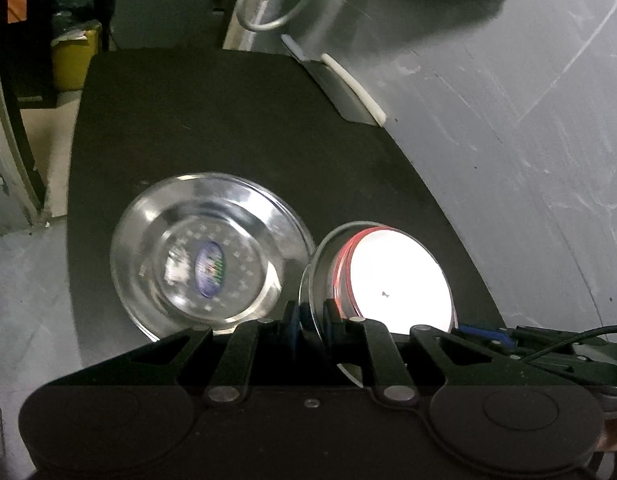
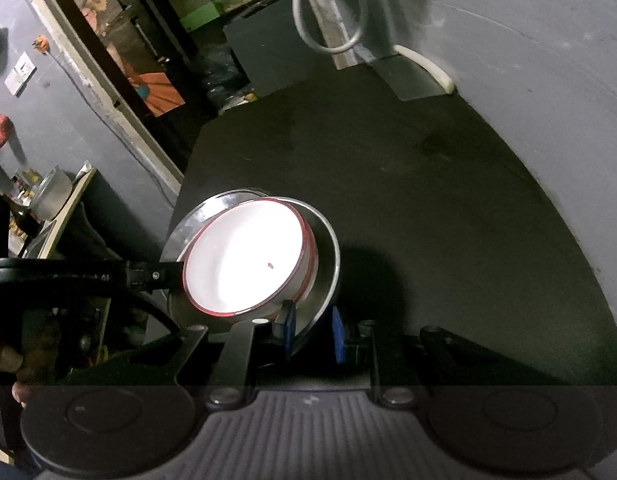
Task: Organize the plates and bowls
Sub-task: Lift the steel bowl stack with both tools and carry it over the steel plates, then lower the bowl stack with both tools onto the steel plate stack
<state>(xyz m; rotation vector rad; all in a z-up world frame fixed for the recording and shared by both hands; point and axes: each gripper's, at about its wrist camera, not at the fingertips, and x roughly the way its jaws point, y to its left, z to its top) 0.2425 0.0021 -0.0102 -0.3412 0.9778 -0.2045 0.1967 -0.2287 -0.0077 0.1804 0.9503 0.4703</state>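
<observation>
A steel plate (image 1: 206,256) with a sticker in its middle lies flat on the black table (image 1: 228,120). To its right a steel bowl (image 1: 322,276) holds a white bowl with a red rim (image 1: 396,280). My left gripper (image 1: 311,318) is shut on the steel bowl's near rim. In the right wrist view the steel bowl (image 2: 326,264) looks tilted, with the white bowl (image 2: 244,260) inside it and the plate's rim (image 2: 200,214) behind. My right gripper (image 2: 313,332) stands open, its blue pads on either side of that bowl's rim. The left gripper (image 2: 164,274) shows at the bowl's left.
A grey wall (image 1: 508,160) curves along the table's right side. At the far corner lie a grey tile (image 2: 412,80), a white strip (image 1: 356,88) and a white cable loop (image 1: 268,0). A yellow bin (image 1: 72,60) stands beyond the table's left edge.
</observation>
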